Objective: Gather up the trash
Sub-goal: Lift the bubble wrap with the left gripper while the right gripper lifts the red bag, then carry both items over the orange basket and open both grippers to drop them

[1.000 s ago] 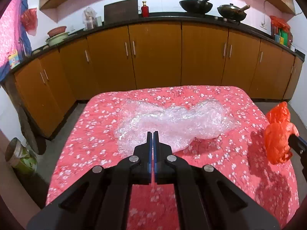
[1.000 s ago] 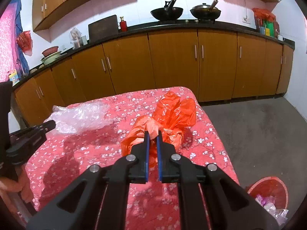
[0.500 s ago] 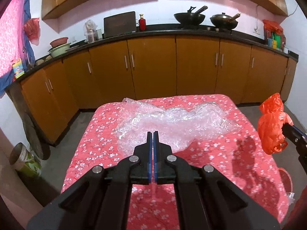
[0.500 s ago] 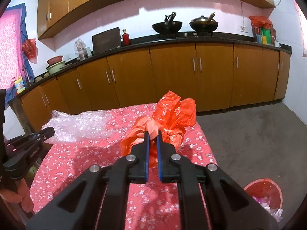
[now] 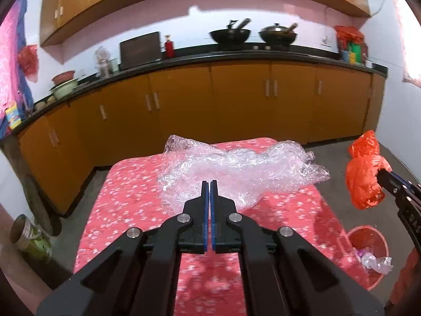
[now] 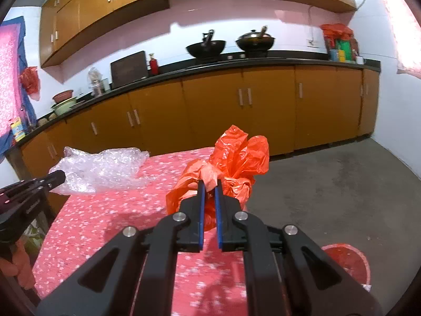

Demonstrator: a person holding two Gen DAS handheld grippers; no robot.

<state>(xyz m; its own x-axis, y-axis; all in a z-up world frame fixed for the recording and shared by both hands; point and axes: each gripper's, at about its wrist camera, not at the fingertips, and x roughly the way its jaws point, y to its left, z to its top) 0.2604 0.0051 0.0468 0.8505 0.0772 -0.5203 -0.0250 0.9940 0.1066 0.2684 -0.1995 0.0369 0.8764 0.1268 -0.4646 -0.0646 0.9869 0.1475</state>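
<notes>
My right gripper (image 6: 209, 184) is shut on an orange plastic bag (image 6: 231, 163) and holds it in the air past the table's right edge; the bag also shows in the left wrist view (image 5: 364, 176). A crumpled sheet of clear bubble wrap (image 5: 236, 171) lies on the far part of the red flowered table (image 5: 126, 192); it also shows in the right wrist view (image 6: 102, 168). My left gripper (image 5: 209, 184) is shut and empty, raised above the table just short of the wrap.
A red trash bin (image 5: 368, 252) with some scraps stands on the floor to the table's right; it also shows in the right wrist view (image 6: 347, 266). Orange kitchen cabinets (image 5: 236, 105) line the far wall. A tin (image 5: 23, 234) stands on the floor at left.
Both grippers have risen and pulled back from the table. The orange bag has been lifted higher and carried right, beyond the table's edge. The bubble wrap has not moved.
</notes>
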